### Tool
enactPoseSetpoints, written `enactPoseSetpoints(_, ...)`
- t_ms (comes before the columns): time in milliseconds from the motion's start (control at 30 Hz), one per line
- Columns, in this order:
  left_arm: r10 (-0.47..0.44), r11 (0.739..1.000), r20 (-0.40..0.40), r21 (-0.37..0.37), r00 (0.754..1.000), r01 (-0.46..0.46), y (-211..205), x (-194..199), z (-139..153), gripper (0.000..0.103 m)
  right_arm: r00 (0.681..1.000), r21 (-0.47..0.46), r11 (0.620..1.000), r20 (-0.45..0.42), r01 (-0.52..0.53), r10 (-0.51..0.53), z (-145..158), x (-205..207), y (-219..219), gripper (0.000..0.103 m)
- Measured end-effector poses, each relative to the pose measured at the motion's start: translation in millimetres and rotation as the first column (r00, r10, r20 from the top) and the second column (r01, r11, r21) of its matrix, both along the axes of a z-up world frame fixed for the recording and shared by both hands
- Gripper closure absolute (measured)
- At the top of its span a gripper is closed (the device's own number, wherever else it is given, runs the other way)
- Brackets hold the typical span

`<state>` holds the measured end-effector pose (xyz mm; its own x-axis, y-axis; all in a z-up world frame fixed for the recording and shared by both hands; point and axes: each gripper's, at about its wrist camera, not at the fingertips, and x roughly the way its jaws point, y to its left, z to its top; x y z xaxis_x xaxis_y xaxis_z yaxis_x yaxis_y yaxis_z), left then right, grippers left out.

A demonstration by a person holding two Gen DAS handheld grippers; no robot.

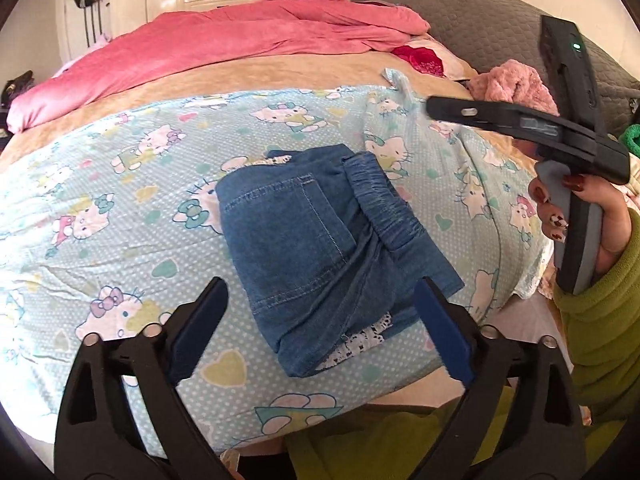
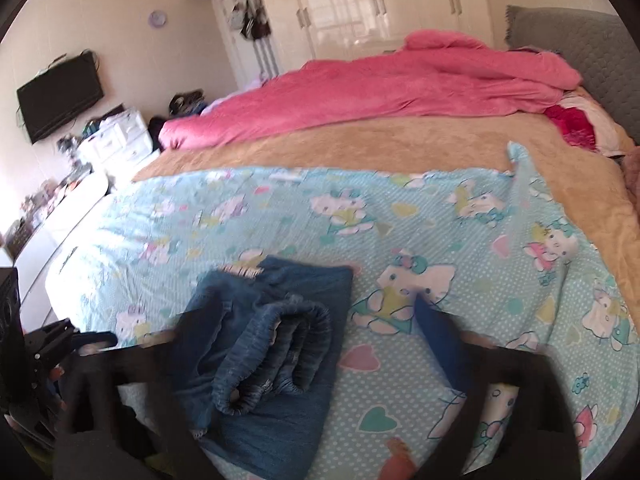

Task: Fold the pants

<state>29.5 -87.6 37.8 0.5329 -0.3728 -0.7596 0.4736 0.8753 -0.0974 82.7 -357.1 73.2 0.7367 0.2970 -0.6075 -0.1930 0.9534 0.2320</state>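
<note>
1. Leftmost: left gripper [image 1: 320, 320], jaws wide apart, nothing held, poised above near edge of pants [image 1: 320, 248]; blue pads [image 1: 192, 340] clear of denim.
2. Centre: pants, folded into a compact denim bundle, lying on cartoon sheet [image 1: 120, 208] near front edge of bed; back pocket uppermost, elastic waistband [image 1: 384, 204] bunched on right side, lace trim [image 1: 360, 340] peeking from near edge.
3. Right: right gripper [image 1: 436, 106], seen in left wrist view raised above bed, well apart from pants, held by hand [image 1: 560, 208] in green sleeve [image 1: 600, 320]. From own view [image 2: 320, 340], fingers spread either side of bundle, empty; heavily blurred, so exact gap uncertain.
4. Handling, judged: light, soft, limp denim; layers liable to slide or spring open; not fragile. Waistband thick and springy, likely to resist lying flat. Best hold judged at folded edge or corner, pinching all layers together; lace best avoided.
5. Far back: pink quilt [image 1: 220, 40], grey headboard [image 1: 480, 12].
6. Hidden or unclear: underside layers and legs tucked inside bundle, count of folds not discernible; lower left corner covered by gripper finger in right wrist view; right gripper tips motion-smeared.
</note>
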Motion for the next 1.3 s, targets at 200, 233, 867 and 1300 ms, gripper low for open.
enactPoseSetpoints(200,0.029,0.999,0.019,0.017,0.999,-0.029,3.7,3.5,1.3,0.01,1.0,-0.001,1.0,0.013,0.015,-0.015,4.0,-2.3,-6.5,0.006)
enactPoseSetpoints(233,0.036,0.999,0.022,0.02,0.999,-0.036,4.4,4.8,1.3,0.01,1.0,-0.002,1.0,0.01,0.016,-0.016,3.0,-1.7,-7.1,0.006)
enactPoseSetpoints(867,0.176,0.984,-0.007,0.041,0.984,-0.176,13.6,56.4,-20.8,0.01,0.995,-0.078,0.997,-0.101,-0.015,0.007,-47.8,11.3,1.9,0.006)
enactPoseSetpoints(1300,0.198,0.979,-0.054,0.054,0.979,-0.195,9.1,77.9,-48.7,0.01,0.99,-0.096,0.995,-0.141,-0.038,0.025,-69.1,20.4,2.5,0.021)
